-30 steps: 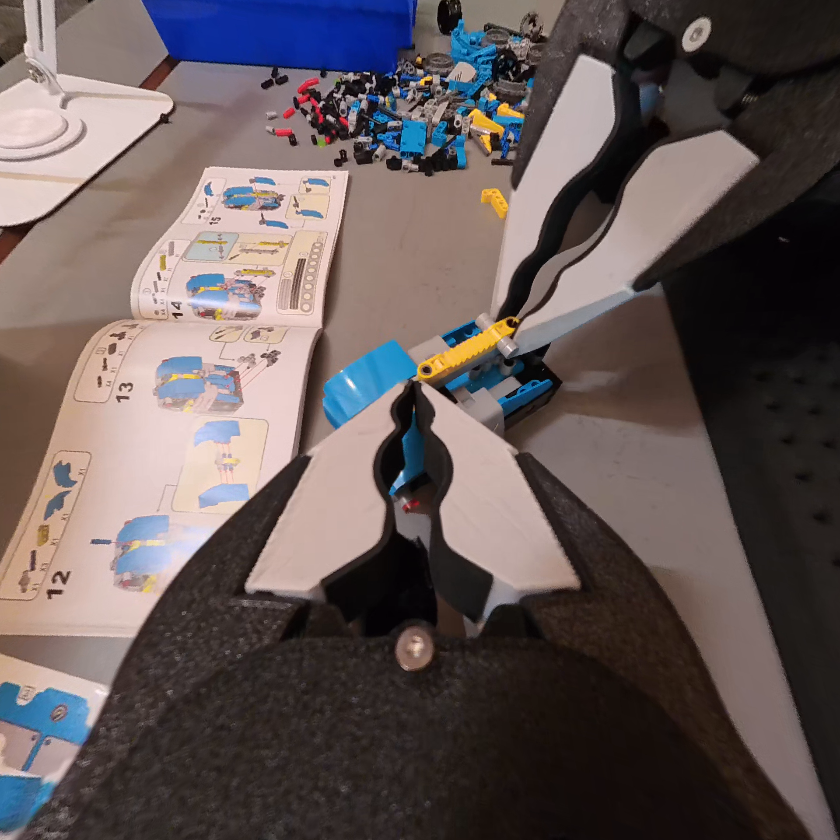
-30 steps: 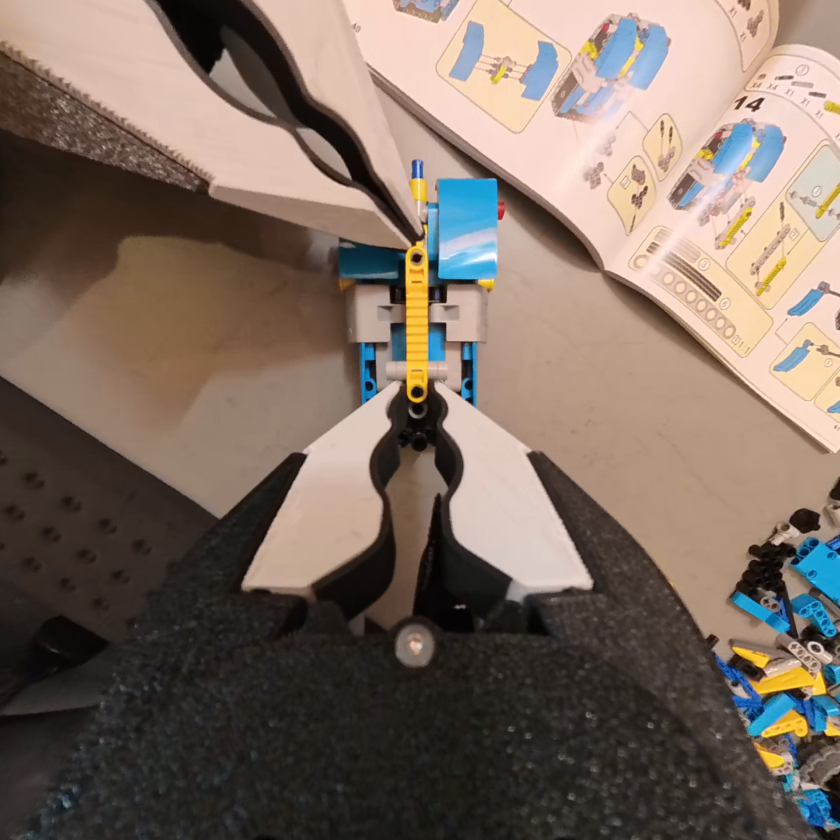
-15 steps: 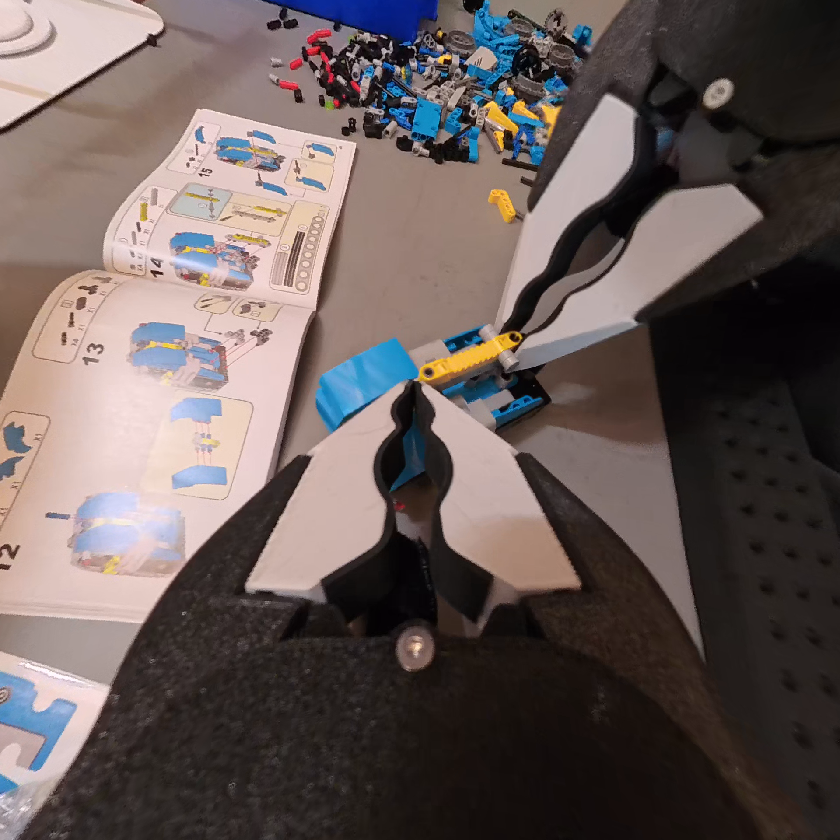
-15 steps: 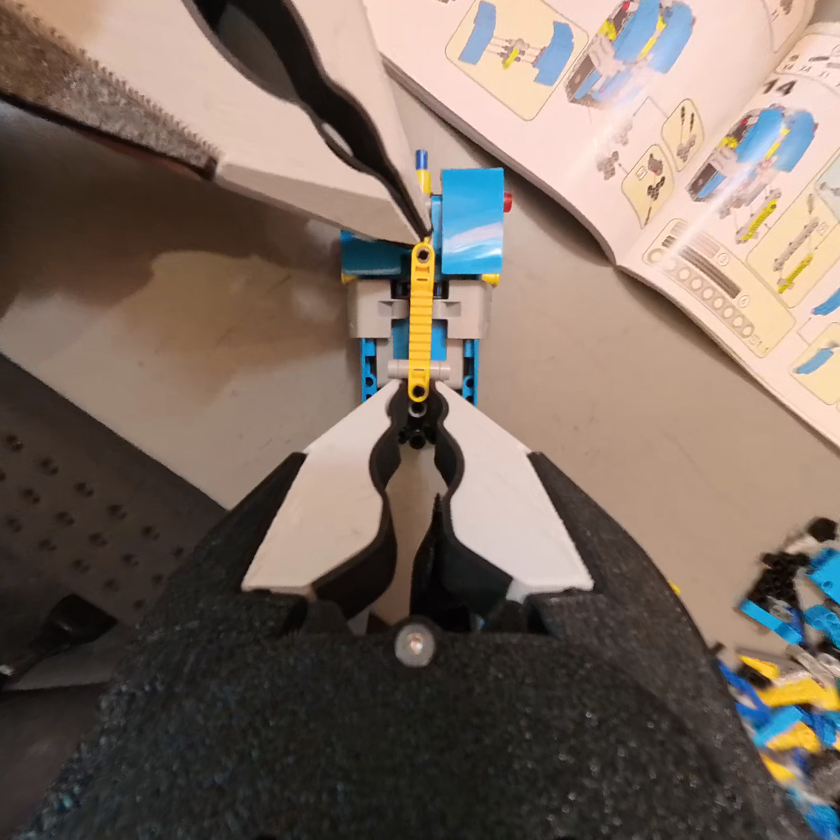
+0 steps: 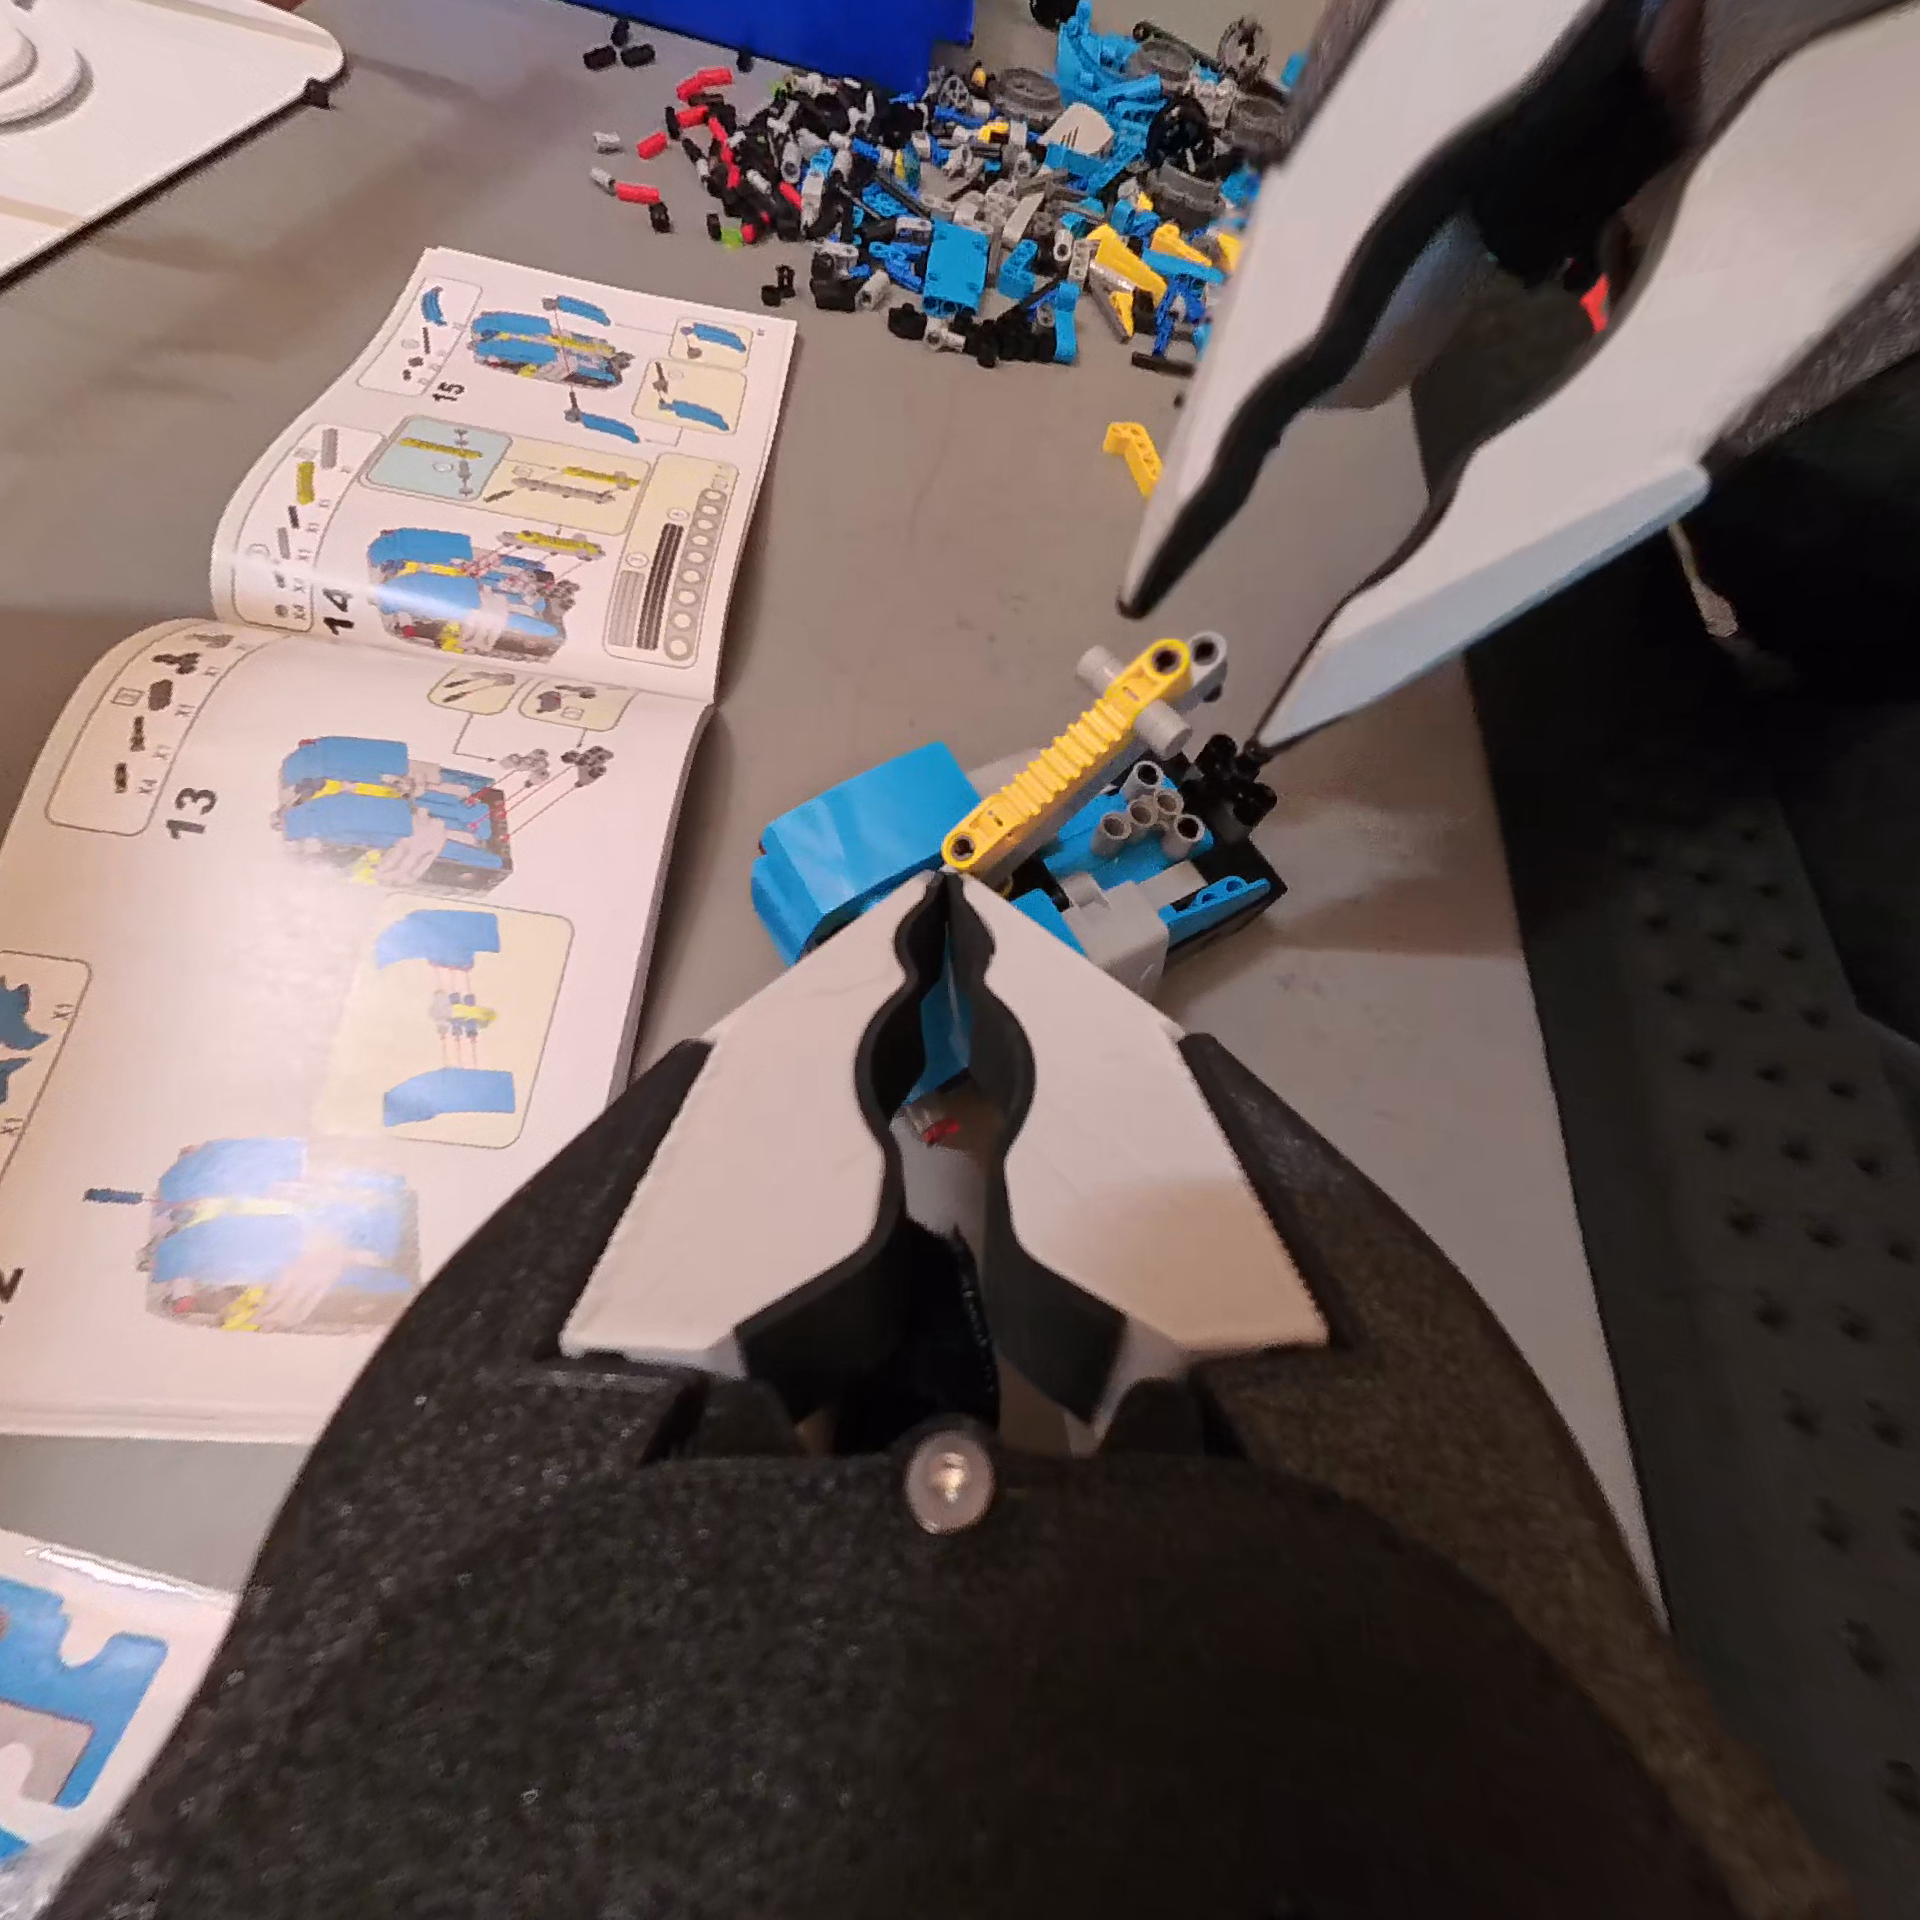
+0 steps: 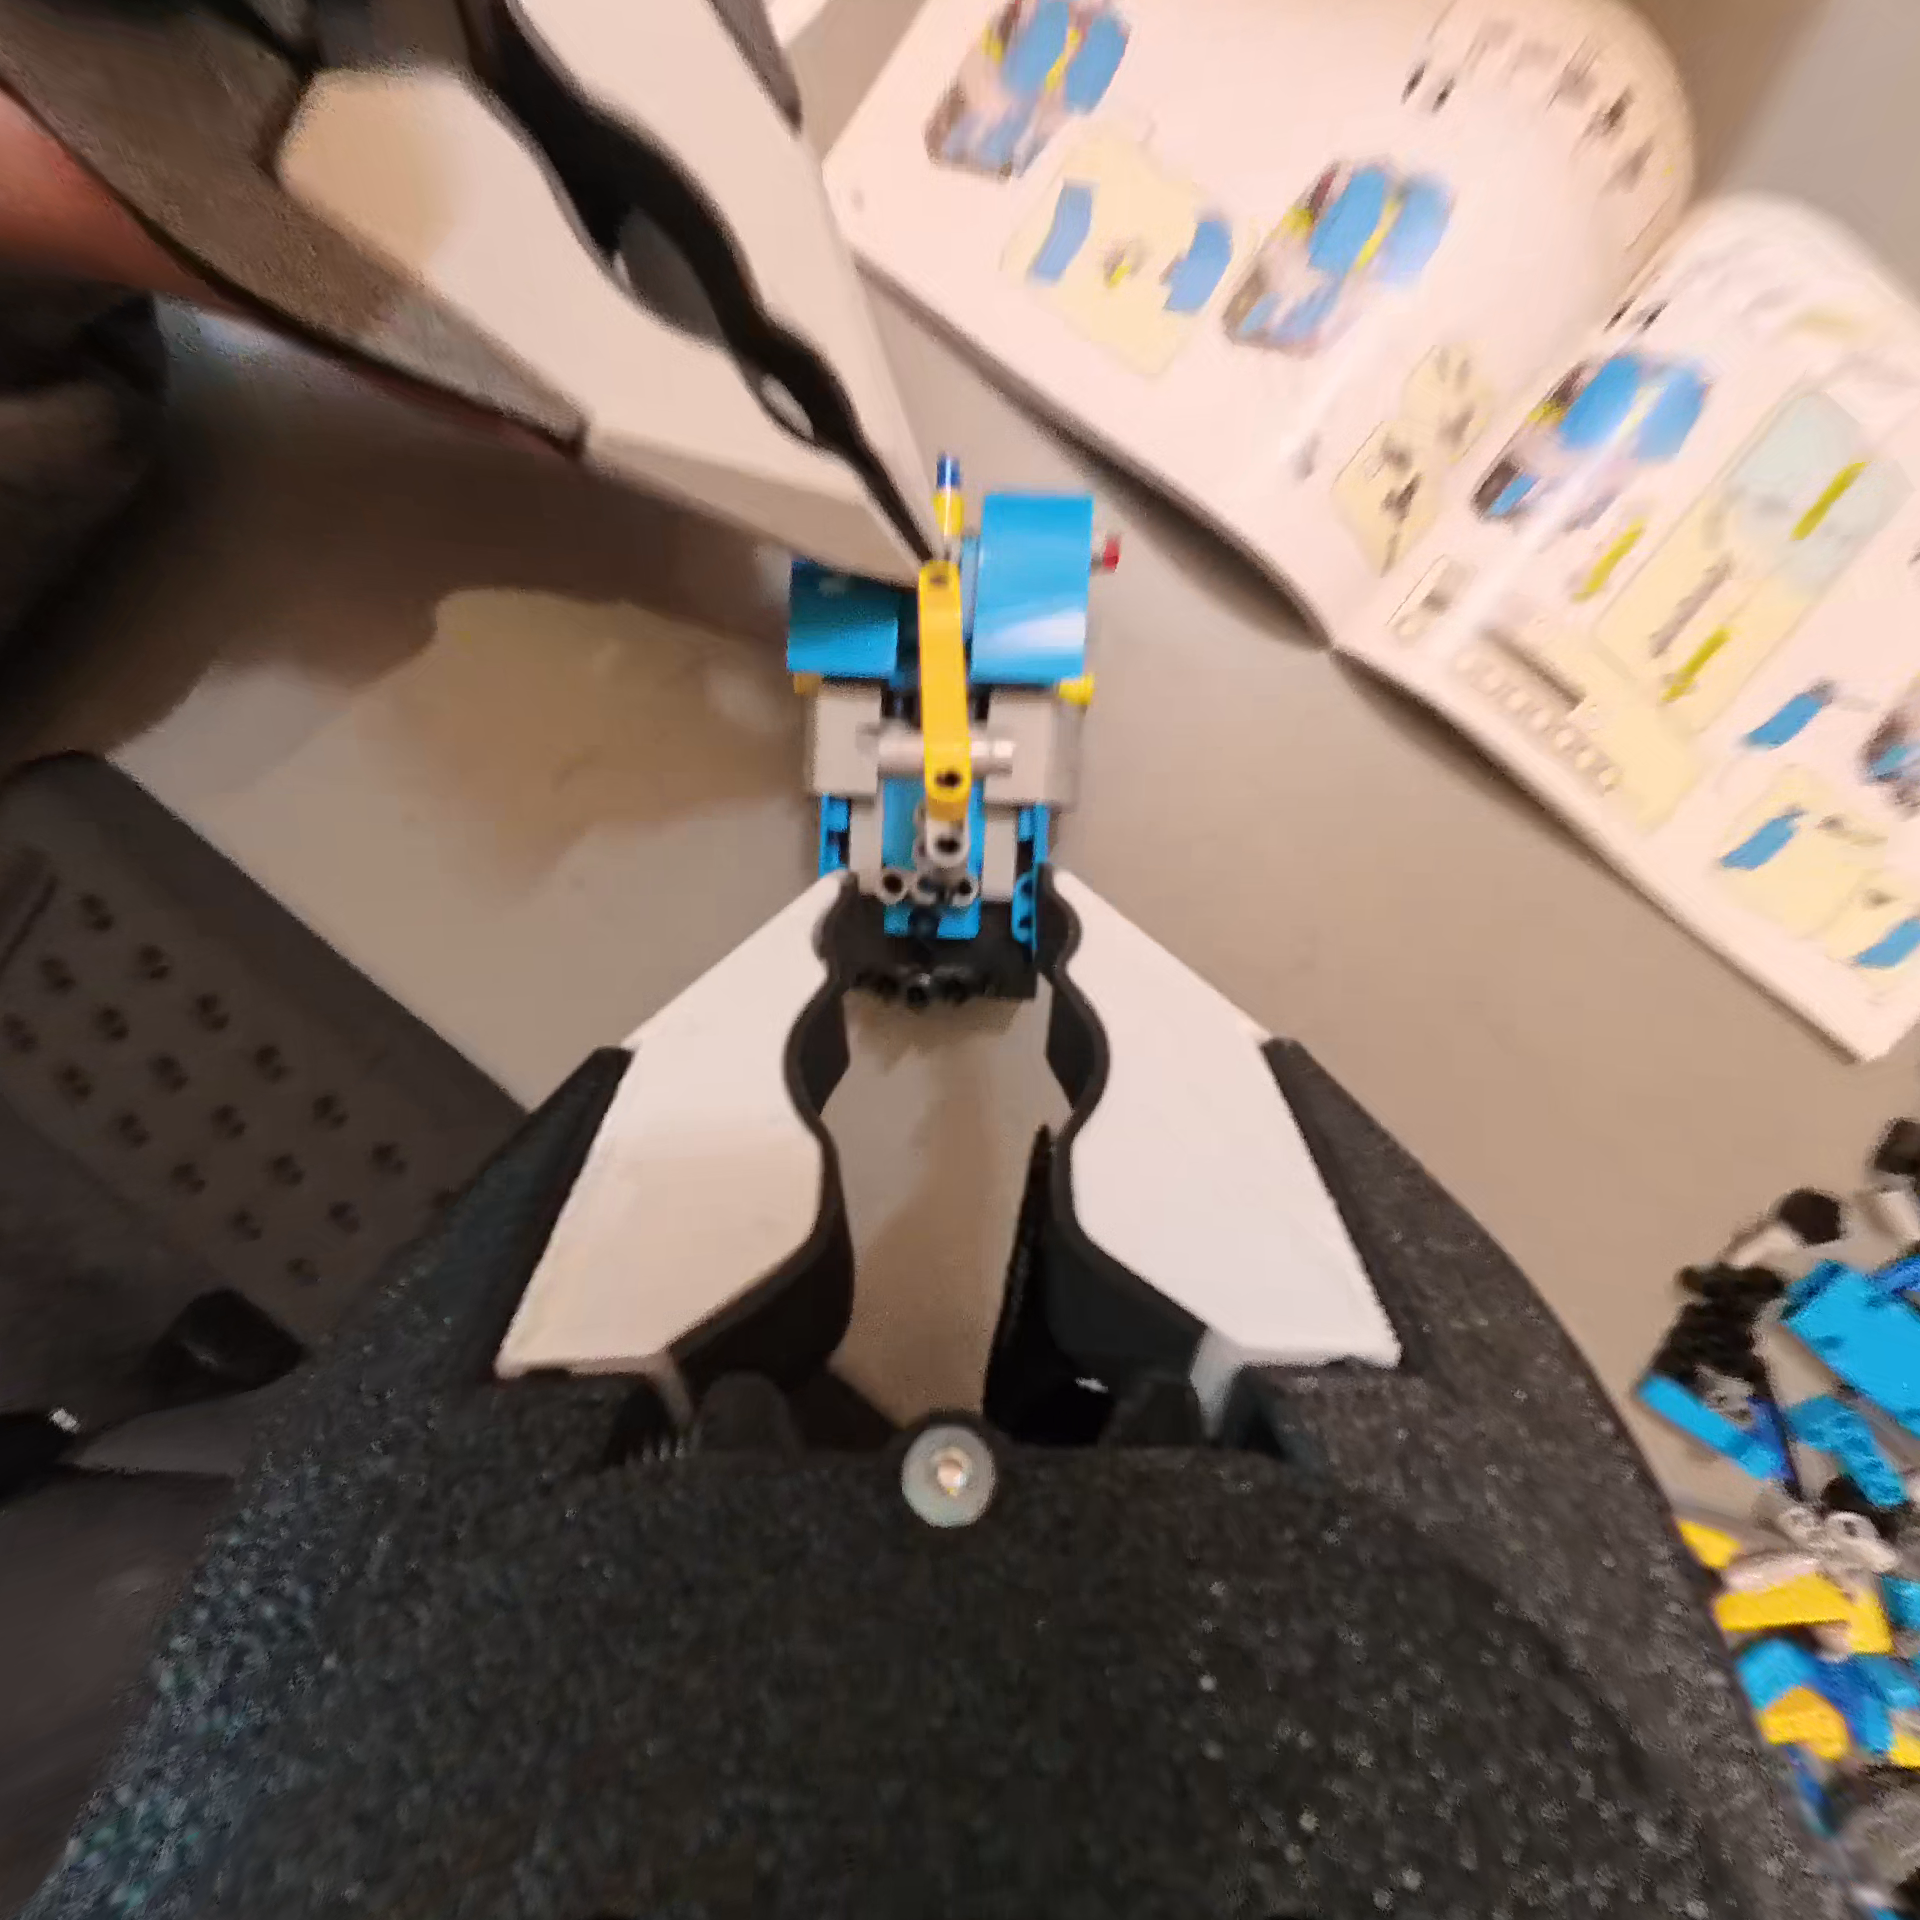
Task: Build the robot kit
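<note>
Model [image 5: 1023, 862], blue/grey brick build w/ yellow toothed beam [image 5: 1060, 769], is sitting on grey table [image 5: 935, 499]. Left wrist view: left gripper [image 5: 943, 883] is pinching its blue panel, jaws nearly closed; booklet [image 5: 416, 727] lying open, loose-parts pile [image 5: 987, 229] behind. Right wrist view, blurry: right gripper [image 6: 940, 914] is spreading wide, fingertips flanking model's black end, not gripping it.

Your left gripper [image 5: 945, 883] has smooth matt grey plastic fingers with black rubbery liners, its body rough black foam. The model [image 5: 1023, 862] is glossy plastic, the booklet [image 5: 343, 831] shiny paper, the table [image 5: 935, 540] matt grey.
</note>
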The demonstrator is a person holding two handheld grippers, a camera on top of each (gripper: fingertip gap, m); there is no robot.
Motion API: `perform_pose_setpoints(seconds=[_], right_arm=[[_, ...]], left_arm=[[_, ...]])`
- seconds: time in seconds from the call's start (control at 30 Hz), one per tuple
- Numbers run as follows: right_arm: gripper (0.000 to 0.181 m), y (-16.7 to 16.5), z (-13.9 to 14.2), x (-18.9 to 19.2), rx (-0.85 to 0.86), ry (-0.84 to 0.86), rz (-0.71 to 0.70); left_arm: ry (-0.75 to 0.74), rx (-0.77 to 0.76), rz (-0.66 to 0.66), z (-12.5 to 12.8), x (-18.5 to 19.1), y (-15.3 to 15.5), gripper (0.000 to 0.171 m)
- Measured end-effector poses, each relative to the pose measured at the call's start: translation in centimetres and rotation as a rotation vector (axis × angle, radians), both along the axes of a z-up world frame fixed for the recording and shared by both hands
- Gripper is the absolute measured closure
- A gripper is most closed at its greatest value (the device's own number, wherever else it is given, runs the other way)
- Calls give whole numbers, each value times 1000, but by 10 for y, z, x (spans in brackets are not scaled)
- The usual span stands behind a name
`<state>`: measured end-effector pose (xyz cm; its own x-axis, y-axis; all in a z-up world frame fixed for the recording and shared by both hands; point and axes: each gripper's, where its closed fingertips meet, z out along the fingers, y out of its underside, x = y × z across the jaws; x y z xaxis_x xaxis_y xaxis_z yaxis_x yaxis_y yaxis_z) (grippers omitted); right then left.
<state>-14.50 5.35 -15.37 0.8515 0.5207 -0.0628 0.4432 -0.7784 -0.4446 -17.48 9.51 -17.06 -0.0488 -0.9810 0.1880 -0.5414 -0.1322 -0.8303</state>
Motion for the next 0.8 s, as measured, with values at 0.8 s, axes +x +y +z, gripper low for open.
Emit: perform_pose_setpoints(seconds=[0.8], right_arm=[[165, 18, -28, -11, -4, -21, -14]], left_arm=[[-21, -11, -21, 4, 1, -1, 169]])
